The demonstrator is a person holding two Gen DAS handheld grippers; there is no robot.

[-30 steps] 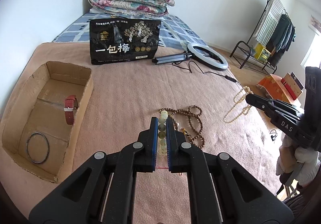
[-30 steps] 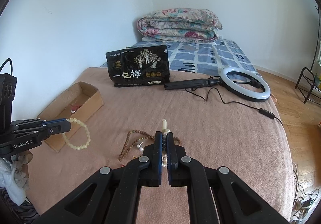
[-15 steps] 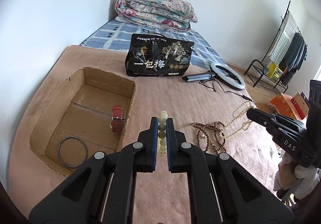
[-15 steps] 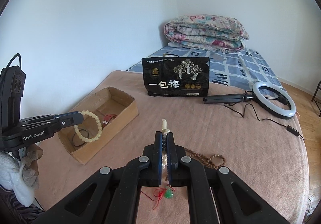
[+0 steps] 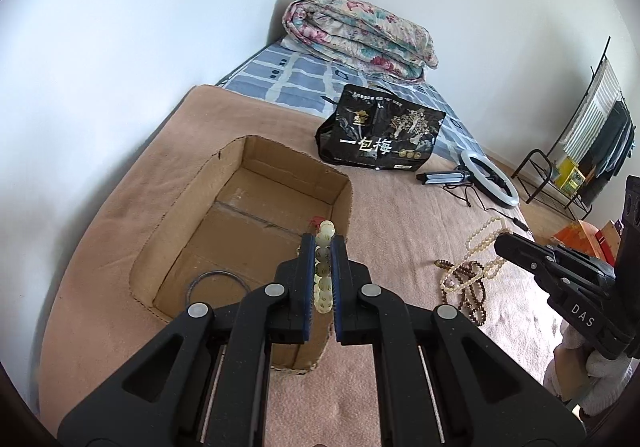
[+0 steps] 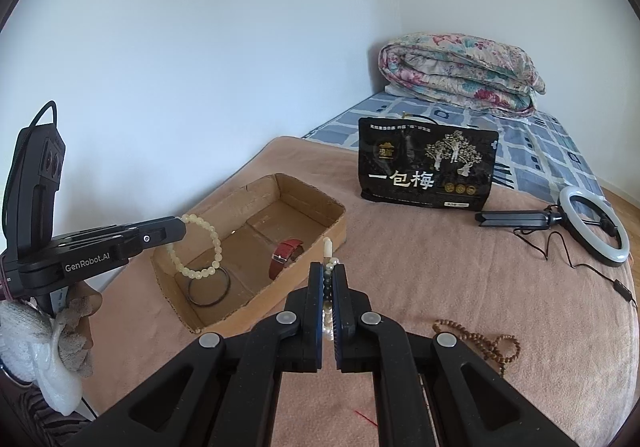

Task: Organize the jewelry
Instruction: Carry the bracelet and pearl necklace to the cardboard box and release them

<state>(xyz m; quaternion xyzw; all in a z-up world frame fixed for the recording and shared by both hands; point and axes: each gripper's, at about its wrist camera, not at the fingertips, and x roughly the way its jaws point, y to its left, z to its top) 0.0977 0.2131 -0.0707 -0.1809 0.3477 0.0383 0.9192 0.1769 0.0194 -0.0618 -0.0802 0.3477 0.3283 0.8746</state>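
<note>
The pale bead bracelet (image 6: 201, 247) dangles over the cardboard box (image 6: 256, 299), pinched tight in the left gripper (image 5: 322, 247), jaws clamped on its beads. Below in the box lie a red-strap watch (image 6: 285, 251) and a dark ring (image 6: 209, 287). The right gripper (image 6: 328, 275) is closed on a pearl necklace (image 5: 480, 247), above the brown bead strand (image 6: 480, 339) on the pink blanket (image 6: 440, 267).

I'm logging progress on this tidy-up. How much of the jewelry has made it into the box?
Done: a red-strap watch and a dark ring bangle lie in the cardboard box. In hand: the left gripper is shut on a pale bead bracelet over the box; the right gripper is shut on a pearl necklace. Left: the brown bead string on the blanket.
</note>
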